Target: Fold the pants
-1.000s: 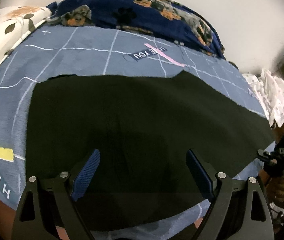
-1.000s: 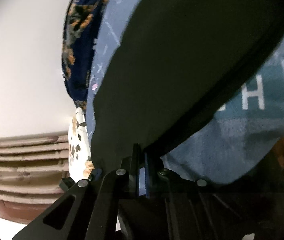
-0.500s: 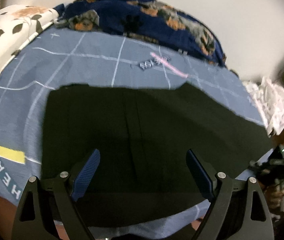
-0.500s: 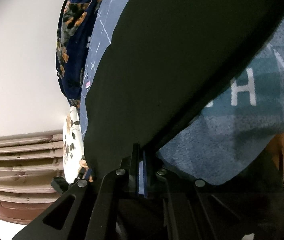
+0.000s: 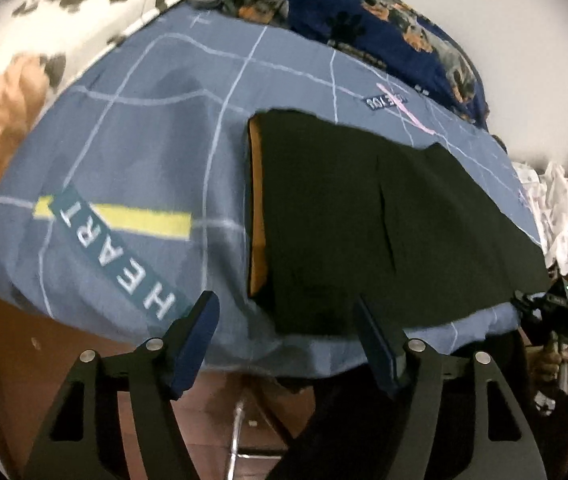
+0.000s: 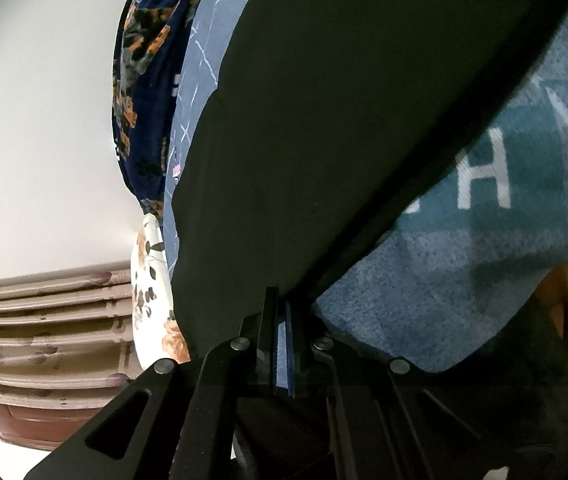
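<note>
Black pants (image 5: 384,220) lie flat across a blue bed sheet (image 5: 143,152), and their left end shows an orange inner lining (image 5: 257,208). My left gripper (image 5: 288,340) hovers at the bed's near edge. Its jaws are closing, with the near left corner of the pants in line between the blue pads, untouched. In the right wrist view my right gripper (image 6: 281,320) is shut on the other end of the black pants (image 6: 344,120), and the cloth runs taut away from it. From the left wrist view, the right gripper (image 5: 548,312) shows in a hand at the far right.
A dark blue dog-print blanket (image 5: 364,12) lies along the far side against the wall. A floral pillow (image 5: 23,60) sits at the left and a heap of white cloth (image 5: 560,216) at the right. A brown floor (image 5: 63,340) lies below the bed's edge.
My left gripper has moved left along the bed's near edge, from over the middle of the pants to their lined end, and its jaws have narrowed. The right gripper stays shut on the cloth.
</note>
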Demonstrator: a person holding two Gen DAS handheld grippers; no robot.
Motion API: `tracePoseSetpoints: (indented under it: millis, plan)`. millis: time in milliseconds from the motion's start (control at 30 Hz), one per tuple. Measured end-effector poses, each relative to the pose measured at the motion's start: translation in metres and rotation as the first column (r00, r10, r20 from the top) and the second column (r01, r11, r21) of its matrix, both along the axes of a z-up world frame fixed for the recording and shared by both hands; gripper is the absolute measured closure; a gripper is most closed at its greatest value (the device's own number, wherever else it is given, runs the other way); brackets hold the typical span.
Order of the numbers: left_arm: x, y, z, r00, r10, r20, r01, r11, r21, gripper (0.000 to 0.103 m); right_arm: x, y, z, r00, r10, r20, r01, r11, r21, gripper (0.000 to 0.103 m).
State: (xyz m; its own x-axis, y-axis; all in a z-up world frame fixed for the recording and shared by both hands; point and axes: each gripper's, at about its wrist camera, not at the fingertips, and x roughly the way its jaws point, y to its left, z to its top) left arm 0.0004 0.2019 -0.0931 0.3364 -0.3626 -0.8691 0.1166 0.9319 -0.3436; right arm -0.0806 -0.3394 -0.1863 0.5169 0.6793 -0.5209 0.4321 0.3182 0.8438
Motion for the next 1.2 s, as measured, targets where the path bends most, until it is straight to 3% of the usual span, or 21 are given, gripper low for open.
tracePoseSetpoints:
  millis: [100,200,233,267,400,567,667,800,933,1200]
  plan:
    - [-0.001,-0.003,-0.008,0.999,-0.005,-0.035,0.003,0.998,-0.061,0.034,0.000,0.000,0.000,1.000,-0.001,0.000,0.001,1.000,0.004,0.101]
    - [0.000,-0.009,-0.009,1.000,-0.011,-0.024,0.009,0.997,-0.070,0.036,-0.001,0.000,0.000,1.000,-0.004,-0.002,0.004,1.000,0.007,0.101]
    - [0.001,-0.012,-0.011,1.000,-0.005,-0.028,0.004,0.999,-0.050,0.059,-0.001,0.000,-0.001,1.000,-0.004,-0.003,0.004,1.000,0.009,0.101]
    - [0.003,-0.013,-0.013,0.999,0.000,-0.039,-0.001,1.000,-0.024,0.065,-0.001,0.000,-0.001,1.000,-0.004,-0.003,0.004,1.000,0.009,0.101]
    - [0.005,-0.017,-0.015,0.999,0.013,-0.040,-0.011,1.000,0.028,0.074,-0.002,0.000,-0.002,1.000,-0.009,-0.004,0.009,1.000,0.019,0.101]
    - [0.007,-0.020,0.008,0.997,0.050,0.051,-0.053,0.996,0.071,0.090,-0.002,0.000,-0.004,1.000,-0.008,-0.002,0.008,0.999,0.032,0.101]
    - [0.017,-0.016,0.018,0.993,0.078,0.093,-0.082,0.996,0.046,0.091,-0.002,0.001,-0.004,1.000,-0.008,0.000,0.008,0.999,0.033,0.101]
    - [0.020,-0.015,0.000,0.996,0.072,0.052,-0.077,0.992,0.097,0.091,-0.002,0.000,-0.004,1.000,-0.007,0.000,0.007,0.999,0.034,0.101]
    - [0.016,-0.007,-0.016,0.995,0.096,0.024,-0.098,0.991,0.088,0.091,-0.002,0.000,-0.005,1.000,-0.009,-0.001,0.009,0.999,0.040,0.101]
    - [0.011,-0.030,-0.017,0.995,0.048,0.084,-0.067,0.969,0.238,0.091,-0.001,-0.002,-0.007,1.000,-0.017,-0.002,0.017,0.997,0.074,0.101]
